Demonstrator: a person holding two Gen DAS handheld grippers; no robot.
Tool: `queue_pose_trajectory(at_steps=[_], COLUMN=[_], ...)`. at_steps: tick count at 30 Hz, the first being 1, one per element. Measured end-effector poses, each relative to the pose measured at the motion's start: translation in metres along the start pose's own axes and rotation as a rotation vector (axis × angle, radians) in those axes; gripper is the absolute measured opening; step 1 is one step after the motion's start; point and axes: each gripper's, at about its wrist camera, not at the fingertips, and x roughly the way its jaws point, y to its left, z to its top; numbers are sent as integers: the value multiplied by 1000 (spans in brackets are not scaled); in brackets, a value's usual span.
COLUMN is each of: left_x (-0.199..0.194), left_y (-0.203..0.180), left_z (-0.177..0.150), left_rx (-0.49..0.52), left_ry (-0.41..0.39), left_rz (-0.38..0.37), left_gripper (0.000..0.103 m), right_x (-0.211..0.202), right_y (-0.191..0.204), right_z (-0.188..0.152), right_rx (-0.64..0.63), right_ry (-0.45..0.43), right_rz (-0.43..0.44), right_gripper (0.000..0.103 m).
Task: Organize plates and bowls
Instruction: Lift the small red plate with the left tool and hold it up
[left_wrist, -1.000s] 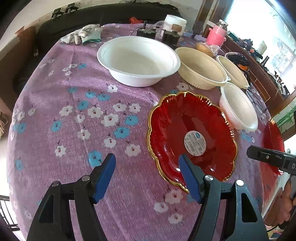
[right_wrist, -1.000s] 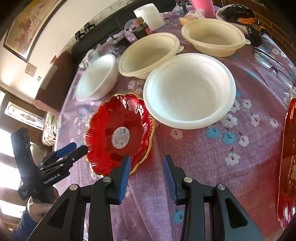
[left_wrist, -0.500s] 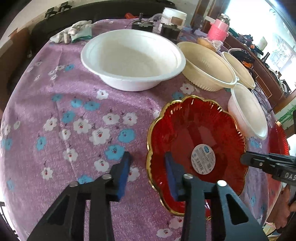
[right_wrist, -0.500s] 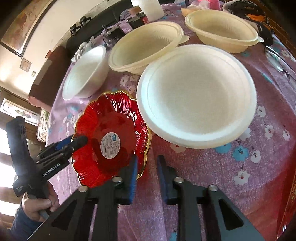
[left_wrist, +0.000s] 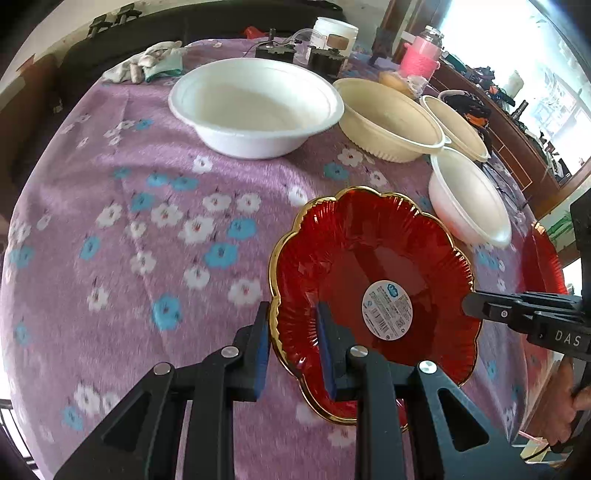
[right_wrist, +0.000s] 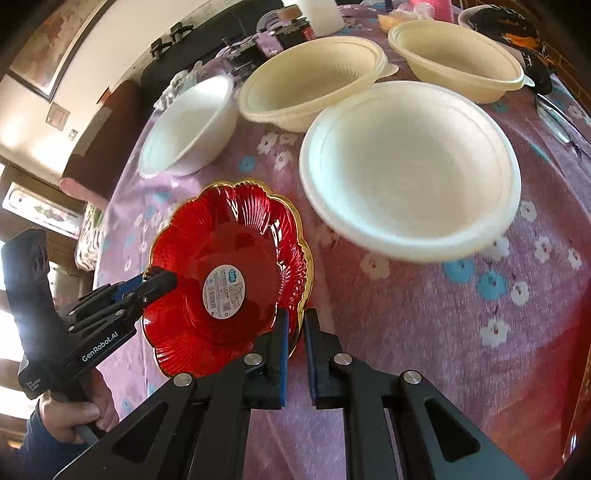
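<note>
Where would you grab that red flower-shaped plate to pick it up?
By the thin gold rim of the red plate, from opposite edges, one finger over the lip and one under. It is wide, shallow and scalloped. The left gripper and right gripper pinch it that way.

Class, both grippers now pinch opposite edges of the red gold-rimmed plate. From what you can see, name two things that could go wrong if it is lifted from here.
1. The left gripper and right gripper each bite only the thin scalloped rim of the red plate; glossy and fluted, it may slip or tilt.
2. The white bowl sits close beside the plate, so a swing could knock it.
</note>
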Motion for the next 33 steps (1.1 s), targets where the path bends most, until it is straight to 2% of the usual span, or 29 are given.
queue_pose_trajectory(at_steps=[11,13,16,24,33], left_x=[-17,-18,-16,-15,-20], left_y=[2,3,3,-4,-7], left_z=[-55,-56,-56,-55,-58], left_rx=[-32,-37,-32,5,-1], left_ry=[20,17,16,2,-4], left_rz=[25,27,43,63,67], left_gripper=[22,23,28,28,28], right_x=[1,3,3,3,0], right_y=[13,13,15,20,18], right_z=[-41,-43,-41,-44,-45], right_rx=[-76,-79,-82,-95,-96], right_ry=[65,63,62,50,46], right_rz=[23,25,24,18,19], right_gripper=[9,10,11,10,10])
